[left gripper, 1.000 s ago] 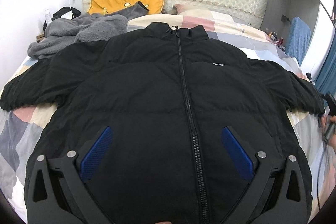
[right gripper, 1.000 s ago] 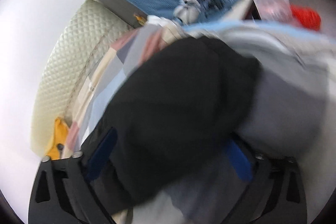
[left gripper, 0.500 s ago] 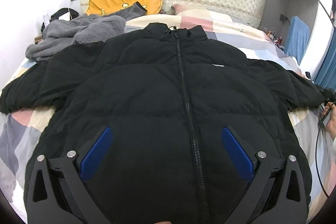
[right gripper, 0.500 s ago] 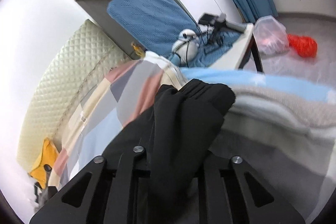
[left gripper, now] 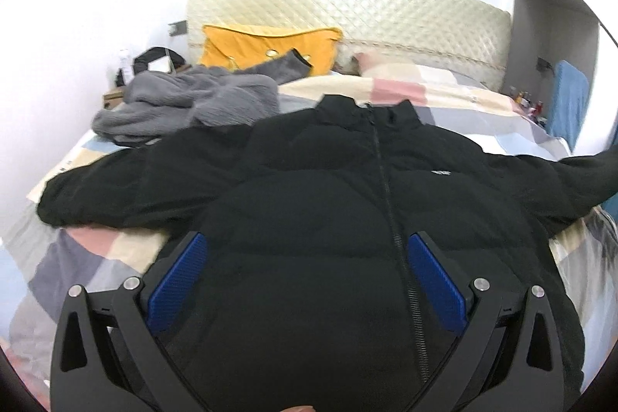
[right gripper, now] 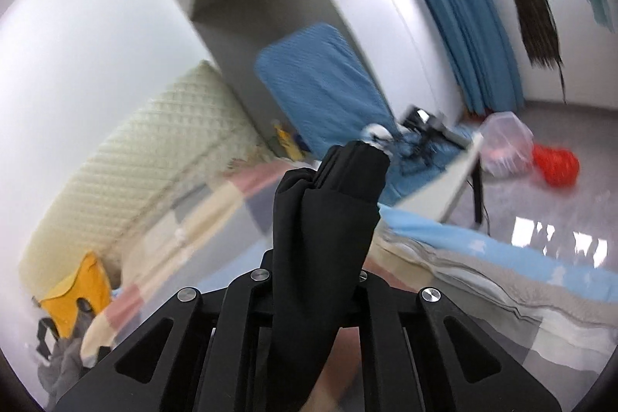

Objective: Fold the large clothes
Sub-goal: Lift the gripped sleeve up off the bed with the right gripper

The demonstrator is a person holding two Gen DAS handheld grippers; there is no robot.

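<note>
A black puffer jacket (left gripper: 316, 211) lies front up on the bed, zipped, collar toward the headboard. My left gripper (left gripper: 307, 275) hovers open over its lower body, blue pads (left gripper: 177, 280) wide apart with nothing between them. The jacket's right sleeve (left gripper: 591, 176) rises off the bed at the right edge of the left wrist view. In the right wrist view my right gripper (right gripper: 309, 280) is shut on that sleeve's cuff (right gripper: 328, 219), which sticks up between the closed fingers, lifted above the bed.
A grey fleece garment (left gripper: 185, 103) and a yellow pillow (left gripper: 266, 45) lie near the quilted headboard (left gripper: 386, 14). The patchwork bedspread (left gripper: 77, 257) shows around the jacket. Right of the bed stand a blue chair (right gripper: 320, 87), a small table (right gripper: 455, 176), blue curtains and a red bag (right gripper: 556, 165).
My right gripper closed on the sleeve cuff and rose, lifting the sleeve off the bed. The left gripper moved up and back, so the jacket looks smaller and further off.
</note>
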